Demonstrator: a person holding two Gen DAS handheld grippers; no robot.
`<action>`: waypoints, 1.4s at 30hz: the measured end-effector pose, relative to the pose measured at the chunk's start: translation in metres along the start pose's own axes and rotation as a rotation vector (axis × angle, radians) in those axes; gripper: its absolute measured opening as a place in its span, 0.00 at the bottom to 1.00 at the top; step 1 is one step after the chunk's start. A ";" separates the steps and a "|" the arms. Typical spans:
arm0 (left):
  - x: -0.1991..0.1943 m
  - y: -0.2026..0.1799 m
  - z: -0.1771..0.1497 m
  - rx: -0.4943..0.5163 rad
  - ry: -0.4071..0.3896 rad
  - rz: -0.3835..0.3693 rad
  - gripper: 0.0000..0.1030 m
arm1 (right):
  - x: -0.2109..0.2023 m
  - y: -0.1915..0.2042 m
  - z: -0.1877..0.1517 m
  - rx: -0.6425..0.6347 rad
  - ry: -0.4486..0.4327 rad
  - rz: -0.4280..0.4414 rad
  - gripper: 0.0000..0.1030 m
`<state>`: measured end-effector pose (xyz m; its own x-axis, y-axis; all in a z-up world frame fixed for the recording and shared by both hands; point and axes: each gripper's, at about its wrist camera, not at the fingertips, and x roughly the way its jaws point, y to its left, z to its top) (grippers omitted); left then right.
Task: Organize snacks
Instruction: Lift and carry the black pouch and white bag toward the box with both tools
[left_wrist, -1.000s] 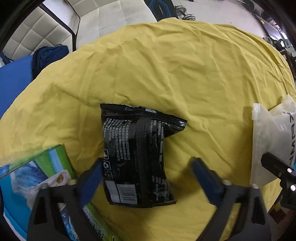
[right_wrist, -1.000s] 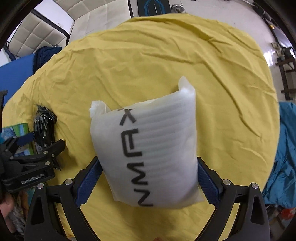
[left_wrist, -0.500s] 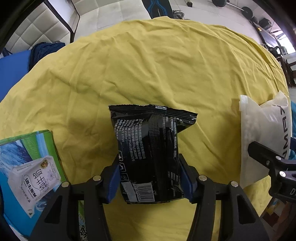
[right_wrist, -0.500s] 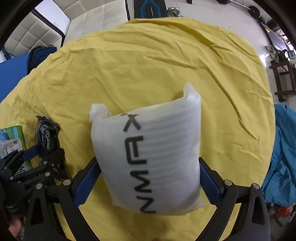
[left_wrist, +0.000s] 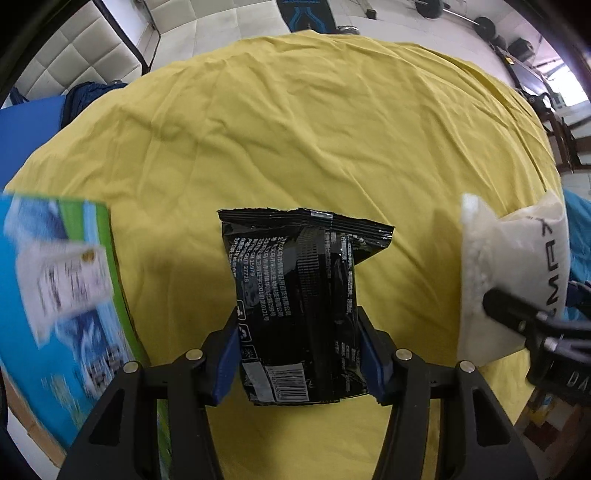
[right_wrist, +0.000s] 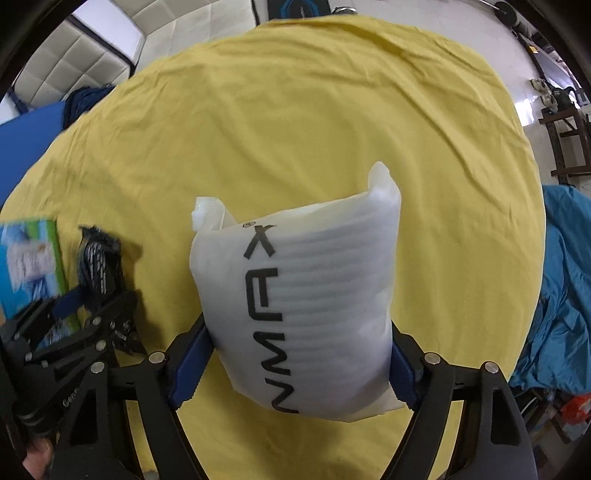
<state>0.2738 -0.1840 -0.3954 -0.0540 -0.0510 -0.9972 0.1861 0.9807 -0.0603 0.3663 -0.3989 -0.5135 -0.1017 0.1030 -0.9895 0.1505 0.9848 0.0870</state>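
A black snack packet (left_wrist: 299, 310) with white print and a barcode hangs above the yellow cloth, and my left gripper (left_wrist: 300, 352) is shut on its lower half. My right gripper (right_wrist: 295, 363) is shut on a white foam pouch (right_wrist: 299, 310) with black letters, held off the cloth. In the left wrist view the white pouch (left_wrist: 513, 280) shows at the right edge with a black finger (left_wrist: 517, 317) across it. The right wrist view catches the black packet (right_wrist: 99, 258) and the left gripper (right_wrist: 92, 317) at its left.
A yellow cloth (left_wrist: 295, 129) covers the round table. A blue and green box (left_wrist: 55, 295) sits at the left, blurred. Blue fabric (right_wrist: 561, 288) lies off the table's right side. Gym weights (left_wrist: 480, 22) and a padded white wall (left_wrist: 74, 48) stand beyond the far edge.
My left gripper went from open around the black packet to shut on it, then lifted it. The right gripper kept its hold on the white pouch and rose slightly.
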 end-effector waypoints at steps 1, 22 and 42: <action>-0.001 -0.003 -0.009 0.008 0.000 -0.003 0.51 | -0.001 0.001 -0.010 -0.006 0.006 0.007 0.81; 0.031 -0.047 -0.109 0.032 0.023 0.007 0.53 | 0.025 0.006 -0.140 0.036 0.026 0.021 0.83; 0.033 -0.002 -0.098 -0.001 0.012 -0.017 0.55 | 0.017 0.015 -0.125 -0.001 0.023 -0.127 0.95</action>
<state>0.1757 -0.1689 -0.4238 -0.0685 -0.0656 -0.9955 0.1843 0.9798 -0.0772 0.2440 -0.3645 -0.5148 -0.1425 -0.0195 -0.9896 0.1339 0.9902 -0.0388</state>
